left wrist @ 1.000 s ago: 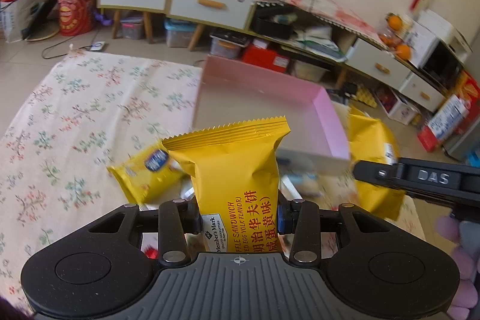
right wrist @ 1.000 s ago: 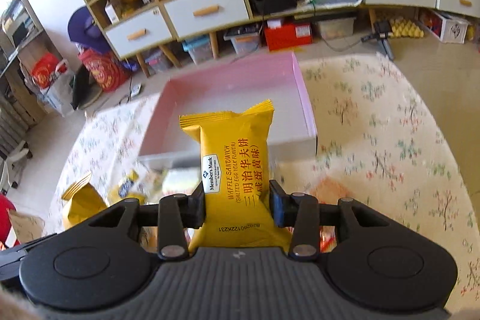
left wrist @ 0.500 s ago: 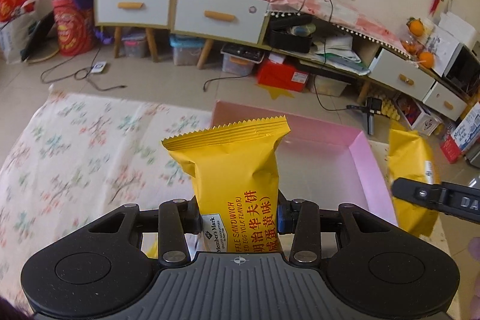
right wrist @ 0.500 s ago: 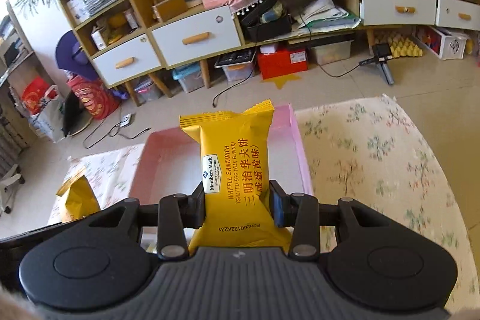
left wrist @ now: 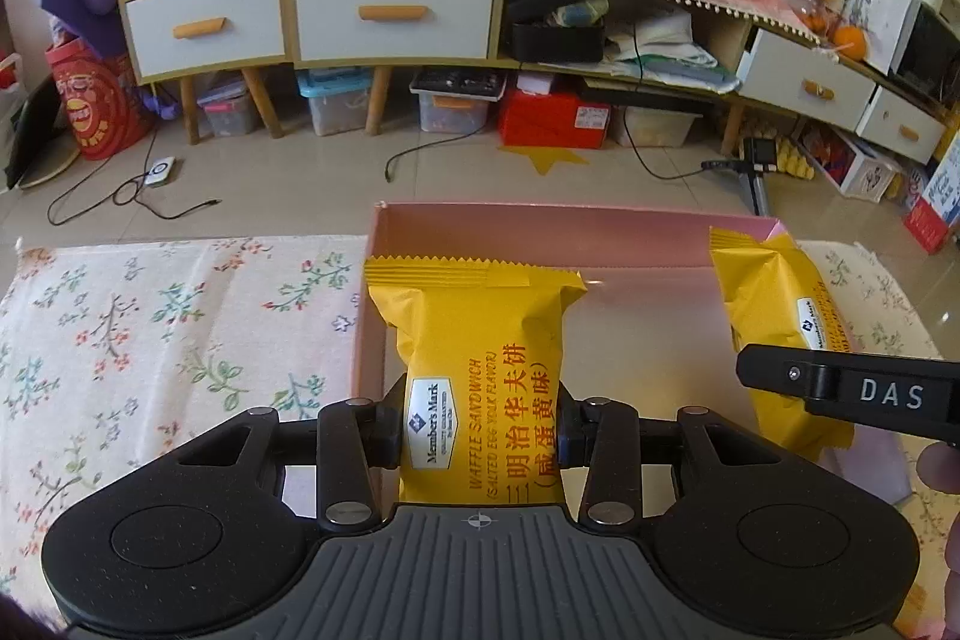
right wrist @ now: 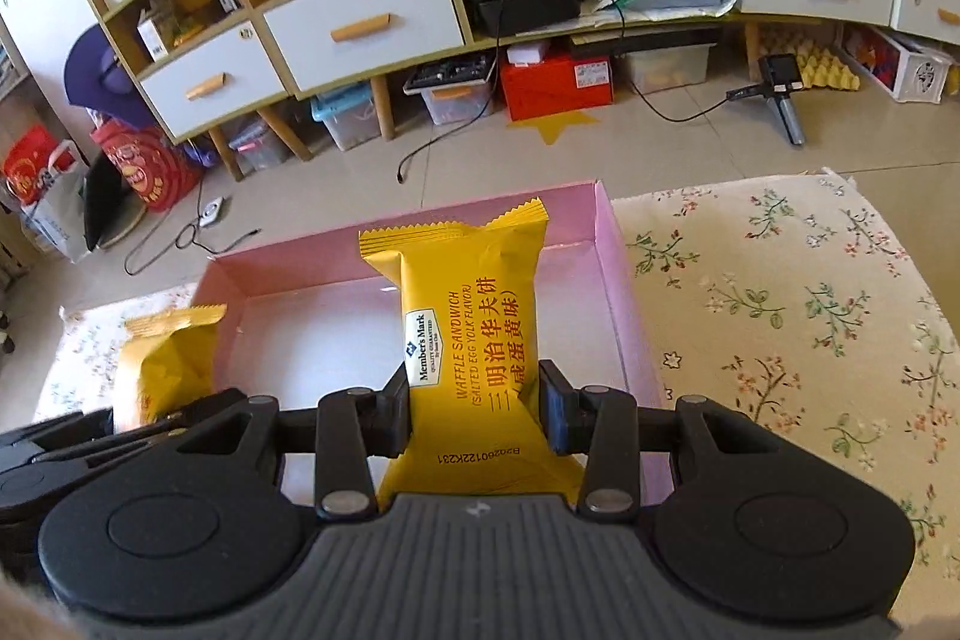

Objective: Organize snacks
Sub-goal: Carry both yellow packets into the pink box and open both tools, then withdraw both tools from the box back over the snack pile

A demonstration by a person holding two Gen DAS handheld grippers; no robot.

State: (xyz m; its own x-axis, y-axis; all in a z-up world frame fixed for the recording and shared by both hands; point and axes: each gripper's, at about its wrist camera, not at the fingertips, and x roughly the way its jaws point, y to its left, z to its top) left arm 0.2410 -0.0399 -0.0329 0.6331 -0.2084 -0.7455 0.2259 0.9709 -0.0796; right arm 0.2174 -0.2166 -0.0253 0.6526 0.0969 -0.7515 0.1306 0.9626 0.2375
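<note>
My left gripper (left wrist: 478, 433) is clamped across the lower half of a yellow Member's Mark waffle sandwich packet (left wrist: 480, 352), its crimped top edge pointing away from me and the printed face turned up to the camera. That packet hangs over the near left part of the pink box (left wrist: 540, 235), whose left wall runs just beside the packet's left edge. My right gripper (right wrist: 472, 409) is closed the same way on a second waffle sandwich packet (right wrist: 465, 322), held upright over the middle of the pink box (right wrist: 618, 280), right of centre. From the left camera I see the right gripper's black finger marked DAS (left wrist: 852, 388) crossing in front of that second packet (left wrist: 774, 316) near the box's right wall. From the right camera the left-hand packet (right wrist: 165, 358) shows at the box's left wall, partly hidden behind my left gripper's black body (right wrist: 90, 442). The box sits on a floral tablecloth (left wrist: 150, 340) that spreads to both sides. Beyond the table edge lie tiled floor (left wrist: 300, 184) and a wooden cabinet with white drawers (left wrist: 390, 13).
</note>
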